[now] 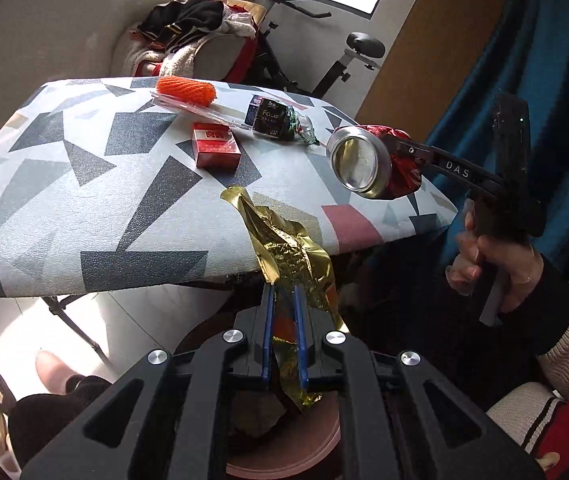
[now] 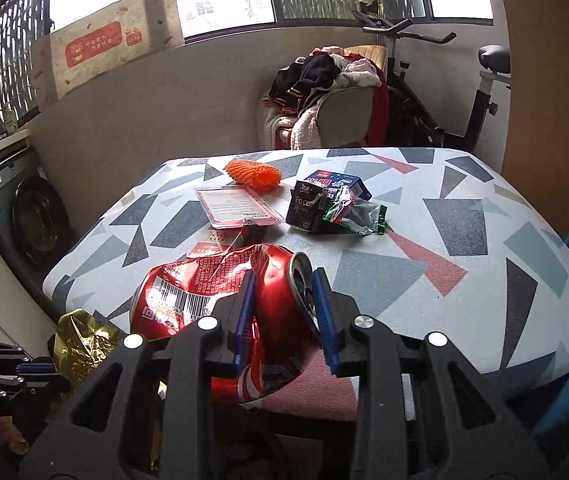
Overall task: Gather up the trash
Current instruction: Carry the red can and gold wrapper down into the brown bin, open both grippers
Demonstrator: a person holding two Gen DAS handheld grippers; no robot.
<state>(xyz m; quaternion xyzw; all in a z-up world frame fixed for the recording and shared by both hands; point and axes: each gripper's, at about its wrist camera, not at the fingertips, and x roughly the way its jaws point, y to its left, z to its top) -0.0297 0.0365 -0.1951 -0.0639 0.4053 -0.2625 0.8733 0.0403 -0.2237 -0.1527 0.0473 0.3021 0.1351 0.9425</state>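
Note:
My left gripper (image 1: 284,294) is shut on a crumpled gold foil wrapper (image 1: 288,252), held off the near edge of the patterned table (image 1: 84,184) and above a pinkish round bin (image 1: 284,466). My right gripper (image 2: 284,280) is shut on a crushed red soda can (image 2: 204,292), just above the table's (image 2: 464,240) near edge. The left wrist view shows the can (image 1: 360,164) at the right with its silver bottom towards me. On the table lie a red box (image 1: 216,148), an orange foam net (image 2: 254,172), a clear plastic pack (image 2: 236,208), a black tissue pack (image 2: 308,210) and a green wrapper (image 2: 352,212).
A chair piled with clothes (image 2: 324,92) and an exercise bike (image 2: 484,80) stand behind the table. A washing machine (image 2: 16,216) is at the left and a blue curtain (image 1: 544,60) at the right. A person's hand (image 1: 496,264) holds the right gripper.

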